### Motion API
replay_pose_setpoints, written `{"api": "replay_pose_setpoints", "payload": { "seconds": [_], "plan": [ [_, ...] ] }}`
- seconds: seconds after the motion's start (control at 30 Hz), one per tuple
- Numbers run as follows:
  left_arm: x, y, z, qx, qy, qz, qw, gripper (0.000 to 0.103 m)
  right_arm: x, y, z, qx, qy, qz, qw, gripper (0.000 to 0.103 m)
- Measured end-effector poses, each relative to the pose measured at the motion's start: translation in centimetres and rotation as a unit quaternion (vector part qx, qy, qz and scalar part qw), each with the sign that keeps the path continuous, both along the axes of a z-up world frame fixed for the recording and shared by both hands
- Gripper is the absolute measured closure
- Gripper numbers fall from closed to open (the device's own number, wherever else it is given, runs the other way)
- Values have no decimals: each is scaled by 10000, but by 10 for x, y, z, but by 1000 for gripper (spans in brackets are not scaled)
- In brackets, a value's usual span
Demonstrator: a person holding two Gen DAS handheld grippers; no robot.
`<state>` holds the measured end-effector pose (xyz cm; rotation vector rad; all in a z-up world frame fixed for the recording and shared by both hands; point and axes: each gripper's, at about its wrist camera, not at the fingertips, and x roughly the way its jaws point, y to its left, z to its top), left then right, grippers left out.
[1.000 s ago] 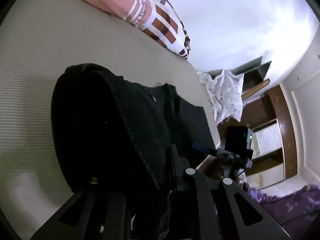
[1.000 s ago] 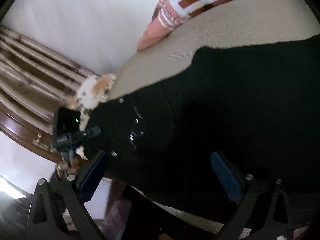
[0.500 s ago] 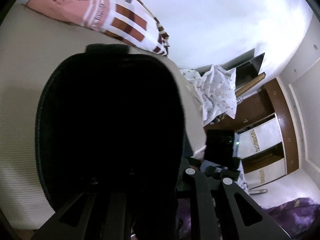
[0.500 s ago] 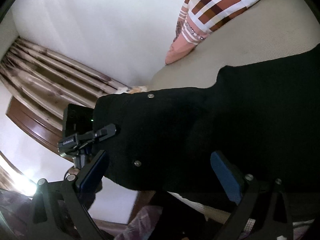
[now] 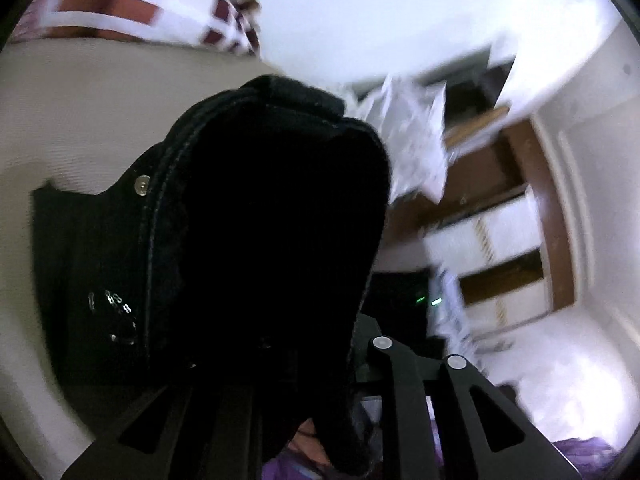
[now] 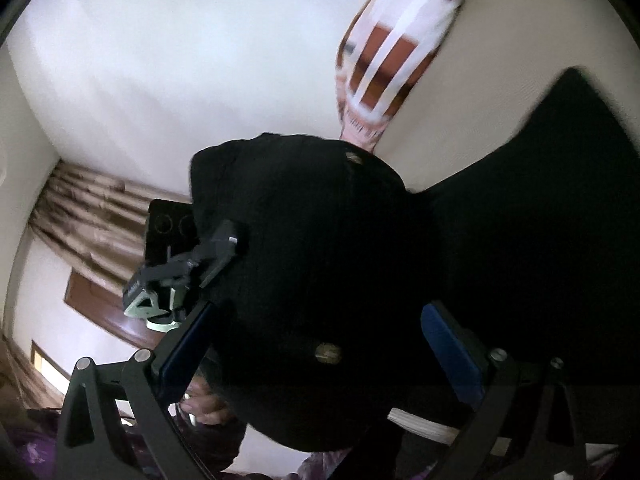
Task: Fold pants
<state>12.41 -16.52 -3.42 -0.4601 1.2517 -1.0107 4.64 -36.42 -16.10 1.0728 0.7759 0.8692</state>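
Black denim pants (image 5: 260,240) with metal rivets bulge above our beige bed sheet (image 5: 80,112); our left gripper (image 5: 280,360) pinches their cloth. Our right gripper (image 6: 320,344) is spread wide around the bunched waist; a brown-and-white checked pillow (image 6: 404,40) lies behind.

The black pants (image 5: 260,240) bulge up right in front of the left gripper (image 5: 304,380), blocking its forward path. Bare beige mattress (image 5: 92,120) lies open to their left, up to the striped pillow (image 5: 132,4). In the right wrist view, pants (image 6: 320,260) fill the gap between the 2 blue fingers (image 6: 452,348), with open mattress (image 6: 500,92) beyond beside the pillow (image 6: 400,48).

One pants (image 5: 260,240), one pillow (image 6: 400,40) — two claws (image 6: 320,332).
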Motion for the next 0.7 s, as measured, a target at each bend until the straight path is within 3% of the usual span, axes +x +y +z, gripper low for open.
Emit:
{"api": "replay_pose_setpoints", "payload": {
  "seconds": [0.1,0.17,0.2,0.27,0.33,0.4,0.5,0.6,0.7],
  "plan": [
    [1,-53,-14,730,-130,-446,9962,77,-8,-33,-14,176,151,-222,9995,1],
    [6,-78,-18,566,156,-705,9958,76,-13,-54,-25,422,245,-392,9980,2],
    [6,-84,-14,520,134,-762,9956,71,-15,-63,-30,568,300,-497,9967,0],
    [7,-97,1,605,-180,-814,9947,59,-20,-83,-44,621,609,-768,9932,0],
    [4,-103,22,493,-545,-876,9934,48,-23,-95,-65,1204,865,-909,9848,1],
    [4,-97,39,612,-1075,-684,9900,31,-27,-104,-76,1709,863,-1036,9760,1],
    [-1,-79,40,927,-1484,-470,9834,25,-27,-116,-84,2104,898,-1086,9674,1],
    [-4,-52,21,1235,-1458,-284,9812,25,-31,-119,-83,2088,813,-1074,9686,2],
    [-8,-18,-13,1401,-1093,6,9841,25,-33,-123,-80,1978,760,-1035,9718,2]
  ]
}}
